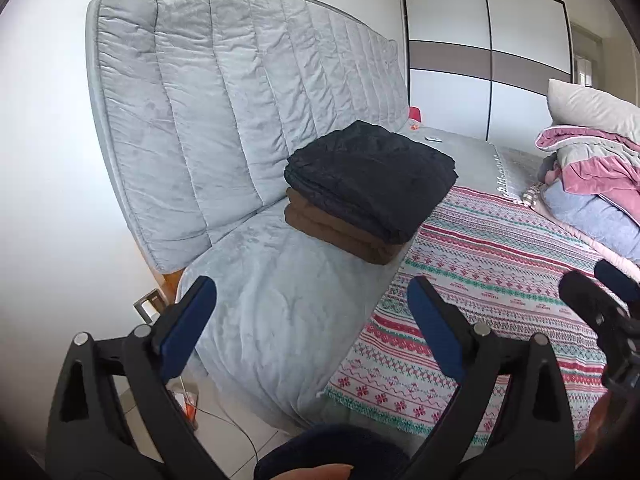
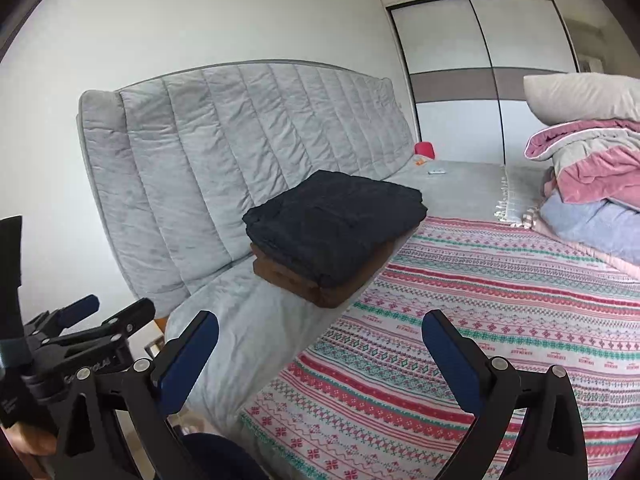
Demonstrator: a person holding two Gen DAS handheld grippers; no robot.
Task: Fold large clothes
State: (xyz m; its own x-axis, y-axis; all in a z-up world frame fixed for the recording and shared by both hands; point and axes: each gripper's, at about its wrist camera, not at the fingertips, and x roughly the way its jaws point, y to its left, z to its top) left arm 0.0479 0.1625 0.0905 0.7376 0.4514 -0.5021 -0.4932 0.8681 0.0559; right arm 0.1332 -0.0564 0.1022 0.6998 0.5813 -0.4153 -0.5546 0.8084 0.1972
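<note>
Now folded black garment atop brown garment, long axis diagonal toward wardrobe; both grippers' jaws wide, empty.

Grey headboard, wardrobe, perhaps a pillow

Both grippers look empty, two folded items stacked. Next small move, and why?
Probably swing both toward the unfolded pile at the right. The left gripper and right gripper are open and empty, and the black folded garment already sits squarely on the brown one, so that stack looks done.
</note>
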